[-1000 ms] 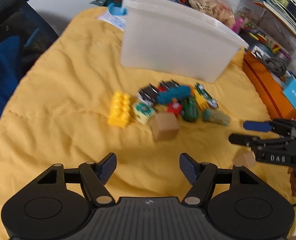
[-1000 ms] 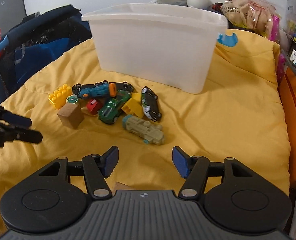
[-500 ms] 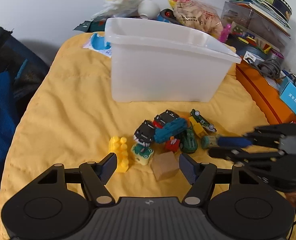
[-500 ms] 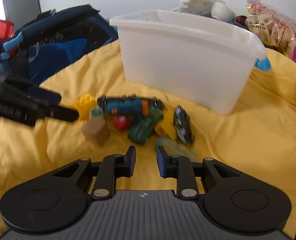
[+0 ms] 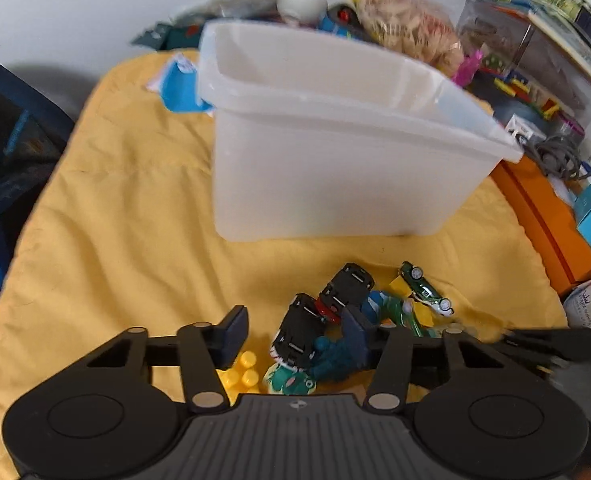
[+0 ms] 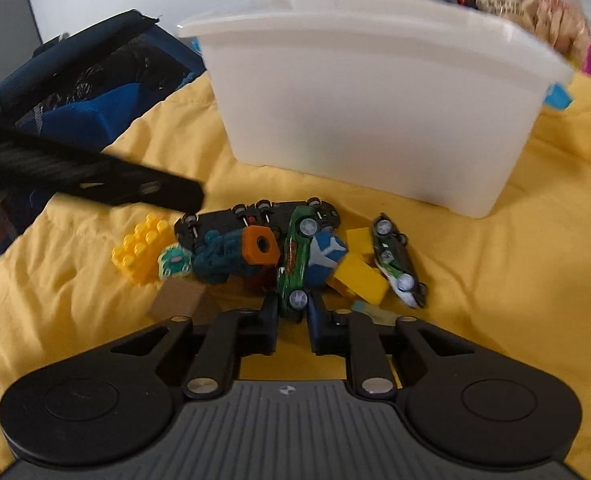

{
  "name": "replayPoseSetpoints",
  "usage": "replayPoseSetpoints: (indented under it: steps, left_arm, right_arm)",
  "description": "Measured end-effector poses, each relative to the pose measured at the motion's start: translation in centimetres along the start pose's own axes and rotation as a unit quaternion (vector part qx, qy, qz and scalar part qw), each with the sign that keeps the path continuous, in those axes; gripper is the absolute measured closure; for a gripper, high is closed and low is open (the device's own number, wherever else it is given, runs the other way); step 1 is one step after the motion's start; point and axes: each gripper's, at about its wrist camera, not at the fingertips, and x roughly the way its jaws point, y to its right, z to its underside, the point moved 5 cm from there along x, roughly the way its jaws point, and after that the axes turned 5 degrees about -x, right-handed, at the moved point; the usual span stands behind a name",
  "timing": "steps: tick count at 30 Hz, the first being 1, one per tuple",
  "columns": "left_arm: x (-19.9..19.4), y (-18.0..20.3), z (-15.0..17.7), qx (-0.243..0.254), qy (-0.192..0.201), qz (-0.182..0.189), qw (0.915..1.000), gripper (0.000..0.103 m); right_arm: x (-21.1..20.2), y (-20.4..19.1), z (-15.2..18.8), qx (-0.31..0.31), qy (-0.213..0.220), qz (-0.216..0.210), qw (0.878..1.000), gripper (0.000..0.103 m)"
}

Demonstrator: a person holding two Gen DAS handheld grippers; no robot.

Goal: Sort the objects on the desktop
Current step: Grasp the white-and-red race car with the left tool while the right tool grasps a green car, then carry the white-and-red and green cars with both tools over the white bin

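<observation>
Right hand-held gripper (image 6: 291, 314): nearest in the right wrist view; fingers drawn almost together, pinching the near end of the green toy car (image 6: 293, 258), which lies on its side in the toy pile.
Left hand-held gripper (image 5: 293, 330): nearest in the left wrist view; jaws closing over the pile; the black toy car (image 5: 301, 330) and teal toy (image 5: 333, 354) lie between the fingers; pad contact cannot be told.
Left view only: the bin's inside, the orange box (image 5: 543, 216) and stacked clutter at right, the right gripper's blurred fingers at the right edge.
Right view only: the wooden block (image 6: 179, 298), the whole yellow brick (image 6: 141, 248), the orange-nosed end of the teal toy, the blue-and-white piece (image 6: 325, 258), the dark blue bag (image 6: 83, 92) at left.
Surface: yellow quilted cover (image 6: 475, 280); what lies under it cannot be told.
Second green car (image 6: 395, 260): right side of the pile, on its side, beside a yellow block (image 6: 361, 276).
Container: white plastic bin (image 5: 335, 172), beyond the pile, apart from it, upright, open-topped.
Bin contents: the visible inner walls show nothing; the floor is hidden.
</observation>
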Motion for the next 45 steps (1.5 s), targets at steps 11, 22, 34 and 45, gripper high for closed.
replayPoseSetpoints:
  steps: [11, 22, 34, 45]
  left_arm:
    - [2.7, 1.0, 1.7, 0.009, -0.040, 0.024, 0.9989, 0.086]
    - [-8.3, 5.1, 10.5, 0.102, 0.038, -0.056, 0.9925, 0.086]
    - [-7.3, 8.9, 19.0, 0.144, -0.021, -0.071, 0.9868, 0.060]
    - [-7.5, 7.7, 18.4, 0.080, -0.023, -0.076, 0.9936, 0.049]
  right_arm:
    - [-6.3, 1.8, 5.4, 0.093, -0.008, -0.042, 0.995, 0.087]
    - [-8.3, 0.4, 7.3, 0.097, -0.035, -0.141, 0.985, 0.087]
    - [-7.2, 1.1, 10.4, 0.134, -0.083, -0.136, 0.978, 0.060]
    - [-9.2, -3.3, 8.3, -0.117, -0.014, -0.051, 0.992, 0.055]
